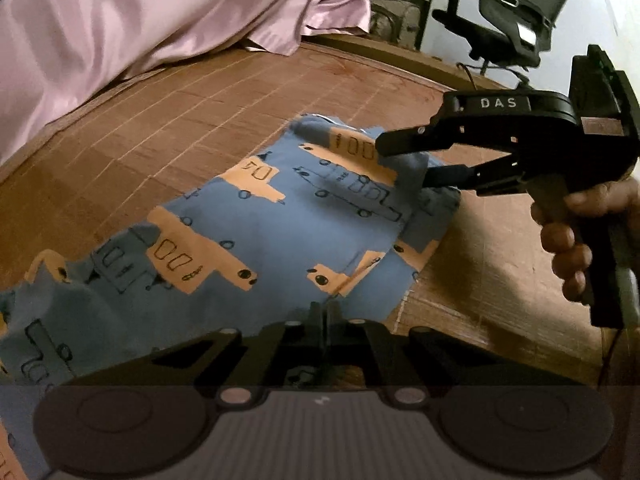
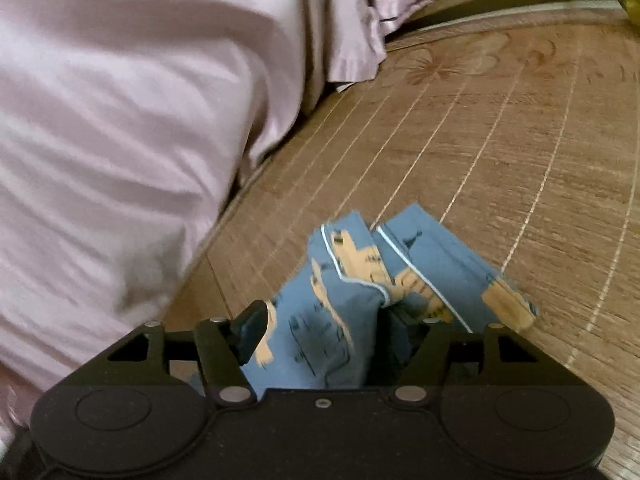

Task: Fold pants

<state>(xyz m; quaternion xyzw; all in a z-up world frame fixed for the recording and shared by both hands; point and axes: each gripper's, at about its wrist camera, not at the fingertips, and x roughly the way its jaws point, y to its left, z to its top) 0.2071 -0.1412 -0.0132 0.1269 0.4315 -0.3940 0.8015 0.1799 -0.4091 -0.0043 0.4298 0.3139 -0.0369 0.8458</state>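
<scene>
Small blue pants with orange vehicle prints lie on a brown woven mat. My left gripper is shut on the near edge of the pants, its fingers pressed together. My right gripper comes in from the right with its jaws apart around the far corner of the pants. In the right wrist view the pants bunch up between the spread fingers of the right gripper; the cloth fills the gap but the pads do not pinch it.
Pink satin bedding is heaped along the far left of the mat, close to the right gripper in the right wrist view. A black office chair stands beyond the mat's far edge. A hand holds the right gripper's handle.
</scene>
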